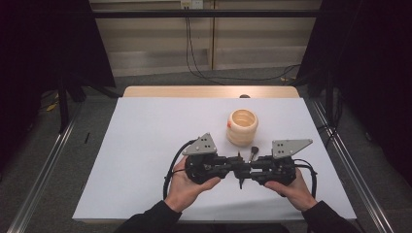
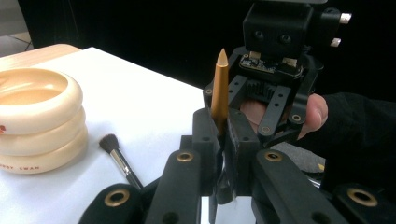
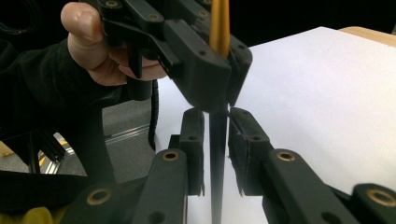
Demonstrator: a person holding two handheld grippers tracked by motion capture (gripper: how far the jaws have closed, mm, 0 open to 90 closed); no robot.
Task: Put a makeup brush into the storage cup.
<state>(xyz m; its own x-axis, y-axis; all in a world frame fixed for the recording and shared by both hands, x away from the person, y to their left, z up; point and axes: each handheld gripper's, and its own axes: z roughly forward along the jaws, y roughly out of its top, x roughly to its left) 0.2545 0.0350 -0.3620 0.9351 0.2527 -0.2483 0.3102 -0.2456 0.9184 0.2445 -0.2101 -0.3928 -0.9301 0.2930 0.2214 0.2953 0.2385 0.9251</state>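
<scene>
Two tongs meet nose to nose just on the person's side of the cream ringed pot [image 1: 242,127], which stands on the white tabletop [image 1: 145,145]. Between them is a slim brush handle [image 2: 219,88], gold at its pointed end and black lower down. The left tongs [image 1: 232,165] are pressed together on the gold part, holding the stick upright so that both ends stay free. The right tongs [image 1: 245,167] come in from the opposite side with their jaws flanking the black part below; a sliver of light shows on either side of the stick in the right gripper view, so they look close around it but not quite pinching, though the angle is tight and I would not swear to it. Facing each other this way lets one hand steady the handle while the other takes a second hold, perhaps to pull a piece off or pass it over. A small makeup brush [image 2: 119,158] with a dark tuft lies flat beside the pot's base, near the tongs, untouched.
</scene>
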